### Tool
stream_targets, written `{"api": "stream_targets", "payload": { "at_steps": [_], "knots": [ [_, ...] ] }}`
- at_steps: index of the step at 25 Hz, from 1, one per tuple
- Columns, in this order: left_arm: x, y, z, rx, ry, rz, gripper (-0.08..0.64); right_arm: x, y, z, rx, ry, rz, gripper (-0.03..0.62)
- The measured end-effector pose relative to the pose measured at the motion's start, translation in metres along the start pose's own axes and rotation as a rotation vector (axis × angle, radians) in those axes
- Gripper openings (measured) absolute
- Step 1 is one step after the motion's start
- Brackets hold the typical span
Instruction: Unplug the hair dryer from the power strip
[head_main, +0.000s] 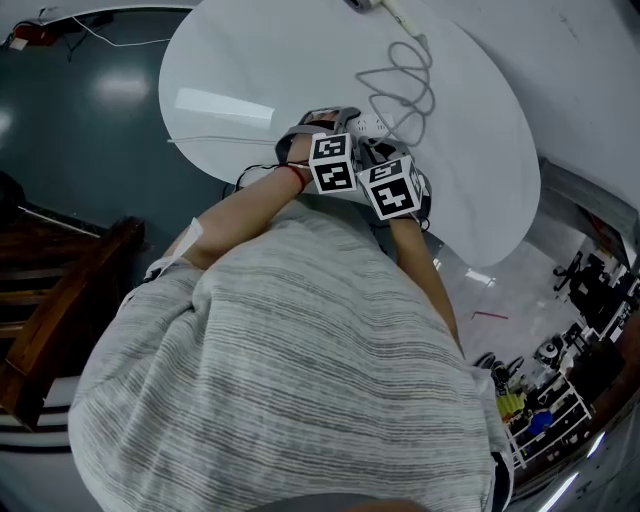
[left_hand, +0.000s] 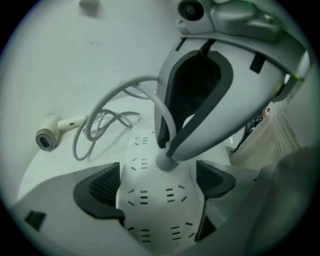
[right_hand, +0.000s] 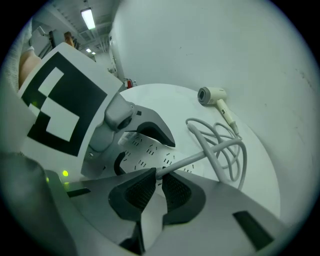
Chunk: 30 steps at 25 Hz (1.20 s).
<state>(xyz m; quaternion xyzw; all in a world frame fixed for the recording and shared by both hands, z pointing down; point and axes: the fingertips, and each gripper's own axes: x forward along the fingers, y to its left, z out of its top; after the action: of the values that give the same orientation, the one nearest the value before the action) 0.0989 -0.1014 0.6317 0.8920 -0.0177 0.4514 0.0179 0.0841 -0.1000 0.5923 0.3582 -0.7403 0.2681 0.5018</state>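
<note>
Two grippers meet over one spot at the near edge of the round white table (head_main: 240, 70), and their marker cubes (head_main: 333, 163) almost touch in the head view. The left forearm (head_main: 245, 205) reaches in from 8 o'clock, bent at the elbow beside the grey striped shirt (head_main: 300, 360). The right forearm (head_main: 425, 270) comes up from 5 o'clock, nearly straight. Both tools tilt steeply down toward the tabletop.

The left gripper (left_hand: 156, 186) has its jaws set wide, with one dark pad (left_hand: 97, 192) on each long side of the white power strip (left_hand: 150, 215). The strip fills the gap from pad to pad, so the gripper holds it flat on the table. In the left gripper view the right gripper comes down from 1 o'clock, and its tips meet over the strip's far half.

The right gripper (right_hand: 157, 175) has its jaws drawn narrow, pinched on the grey plug (left_hand: 167, 161) where the cord (right_hand: 220, 145) leaves it. The plug sits against the strip's face, but whether its pins are fully seated cannot be told. In the right gripper view the cord runs off from the plug toward 1 o'clock and loops in a loose coil. It ends at the cream hair dryer (right_hand: 212, 95), which lies on its side on the table, well apart from the strip. In the head view the dryer is at 12 o'clock from the grippers.
</note>
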Motion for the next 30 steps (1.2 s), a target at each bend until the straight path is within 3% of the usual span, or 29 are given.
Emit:
{"api": "stream_targets", "payload": {
  "at_steps": [7,12,16,18,30],
  "knots": [
    [0.009,-0.002,-0.002,0.082,0.04,0.041,0.449,0.0,0.001,-0.005,0.014,0.006,0.008,0.052],
    [0.012,-0.005,-0.001,0.081,0.047,0.046,0.447,-0.002,0.001,-0.01,0.027,0.006,0.016,0.052],
    [0.01,-0.006,-0.005,0.091,0.053,0.054,0.448,-0.035,-0.005,0.031,0.029,-0.141,-0.016,0.052],
    [0.01,-0.006,-0.005,0.086,0.054,0.051,0.448,-0.051,-0.012,0.044,0.016,-0.157,-0.014,0.052],
    [0.011,-0.007,-0.002,0.087,0.039,0.032,0.449,-0.115,-0.044,0.038,0.189,-0.287,-0.017,0.054]
  ]
}}
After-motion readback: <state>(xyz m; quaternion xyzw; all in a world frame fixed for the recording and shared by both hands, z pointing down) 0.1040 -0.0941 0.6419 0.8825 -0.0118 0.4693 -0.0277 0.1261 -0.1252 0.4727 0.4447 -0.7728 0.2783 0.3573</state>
